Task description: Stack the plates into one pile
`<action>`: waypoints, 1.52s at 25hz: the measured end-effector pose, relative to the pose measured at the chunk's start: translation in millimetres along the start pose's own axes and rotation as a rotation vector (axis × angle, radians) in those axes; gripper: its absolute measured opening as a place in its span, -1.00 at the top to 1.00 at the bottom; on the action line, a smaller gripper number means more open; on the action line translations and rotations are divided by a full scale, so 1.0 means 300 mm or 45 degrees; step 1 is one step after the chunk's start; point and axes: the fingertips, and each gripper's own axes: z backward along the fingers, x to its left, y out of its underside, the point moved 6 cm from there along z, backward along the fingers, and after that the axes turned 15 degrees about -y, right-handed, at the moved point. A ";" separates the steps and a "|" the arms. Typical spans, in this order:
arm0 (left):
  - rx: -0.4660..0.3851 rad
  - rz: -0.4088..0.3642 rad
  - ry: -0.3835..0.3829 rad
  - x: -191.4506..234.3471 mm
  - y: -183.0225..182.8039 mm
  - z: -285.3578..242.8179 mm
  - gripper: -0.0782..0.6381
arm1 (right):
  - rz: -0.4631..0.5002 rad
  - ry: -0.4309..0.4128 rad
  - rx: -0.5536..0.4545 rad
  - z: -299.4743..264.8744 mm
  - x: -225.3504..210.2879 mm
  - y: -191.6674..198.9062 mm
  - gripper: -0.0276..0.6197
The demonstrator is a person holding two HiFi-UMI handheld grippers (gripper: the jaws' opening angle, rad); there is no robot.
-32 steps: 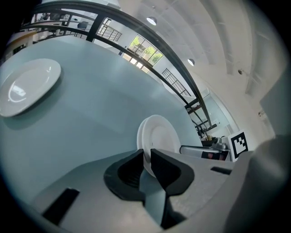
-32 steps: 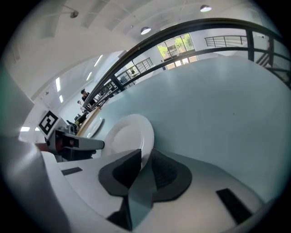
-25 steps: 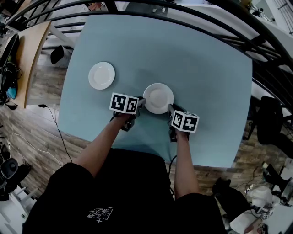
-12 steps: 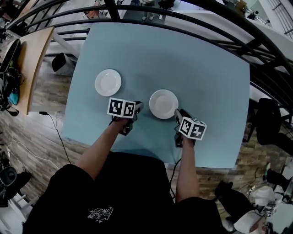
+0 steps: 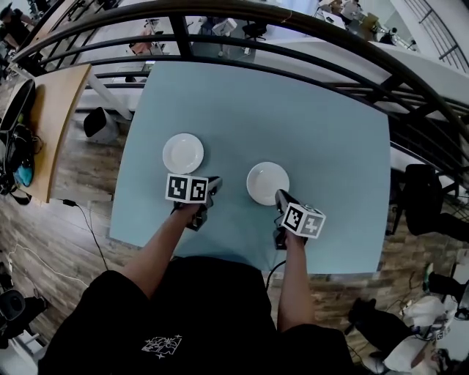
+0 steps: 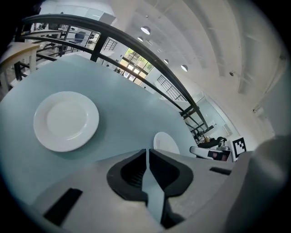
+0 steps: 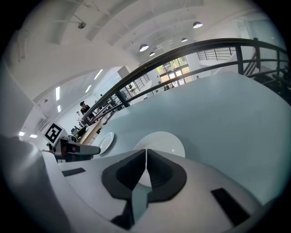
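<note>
Right gripper [image 5: 280,195] just closed empty, tilted down beside plate [image 5: 267,183]; left gripper [image 5: 217,181] closed, empty, tilted down.

1. A pale blue desk [image 5: 322,124] stands on a wood-plank floor [image 5: 44,234].
2. A black curved railing [image 5: 293,18] runs behind it.
3. A wooden table [image 5: 58,124] sits to the left, a black chair [image 5: 423,192] to the right.
4. Round ceiling lights [image 6: 145,30] glow above bright windows [image 6: 134,61].

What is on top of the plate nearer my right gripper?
Nothing: the right plate lies bare on the table. The right gripper, jaws just closed on nothing, hides its near edge.
</note>
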 end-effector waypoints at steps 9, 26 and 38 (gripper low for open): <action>-0.038 0.013 0.035 0.109 0.000 0.094 0.73 | -0.011 -0.111 -0.014 -0.073 0.169 0.035 0.90; -0.072 0.083 -0.059 0.472 -0.001 0.222 0.73 | -0.006 -0.217 0.044 -0.371 0.415 0.127 0.90; -0.072 0.151 -0.085 0.633 -0.031 0.226 0.73 | -0.065 -0.255 0.091 -0.544 0.474 0.150 0.90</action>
